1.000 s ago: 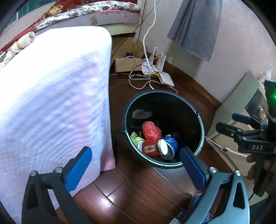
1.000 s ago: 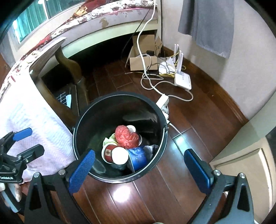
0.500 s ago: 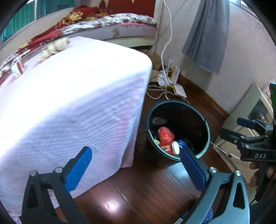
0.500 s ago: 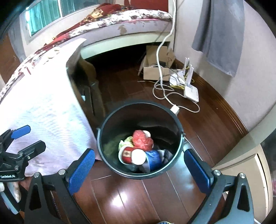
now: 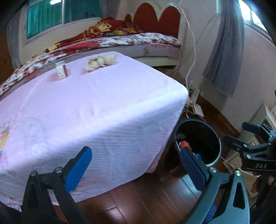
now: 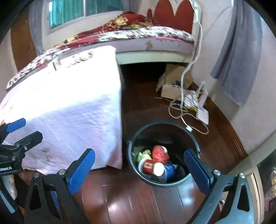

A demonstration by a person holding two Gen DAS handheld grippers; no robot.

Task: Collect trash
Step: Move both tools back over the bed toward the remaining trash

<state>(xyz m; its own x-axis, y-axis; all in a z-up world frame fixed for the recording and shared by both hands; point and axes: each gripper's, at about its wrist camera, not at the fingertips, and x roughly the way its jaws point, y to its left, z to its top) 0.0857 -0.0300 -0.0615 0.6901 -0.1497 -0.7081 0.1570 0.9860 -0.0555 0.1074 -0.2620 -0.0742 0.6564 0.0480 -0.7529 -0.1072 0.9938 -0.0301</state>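
Both viewpoints have risen: round black plastic trash bin point(image 6: 163, 153) looks smaller, pink-clothed table point(image 5: 89, 106) top visible; left gripper point(image 5: 136, 165) and right gripper point(image 6: 139, 168) released, empty.

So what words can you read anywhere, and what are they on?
"DAS": on the right gripper, seen from the left wrist camera.
"...Robot.AI", its start cut off: on the left gripper, seen from the right wrist camera.
Small box on the table: print too blurred to read.
Red cup in the bin: label unreadable.

Daylight from the teal-curtained window point(image 5: 60, 15) washes the pale pink tablecloth point(image 6: 72, 103) nearly white; glossy dark wooden floor point(image 6: 127, 203) glares; motion-smeared, corners bowed and black.
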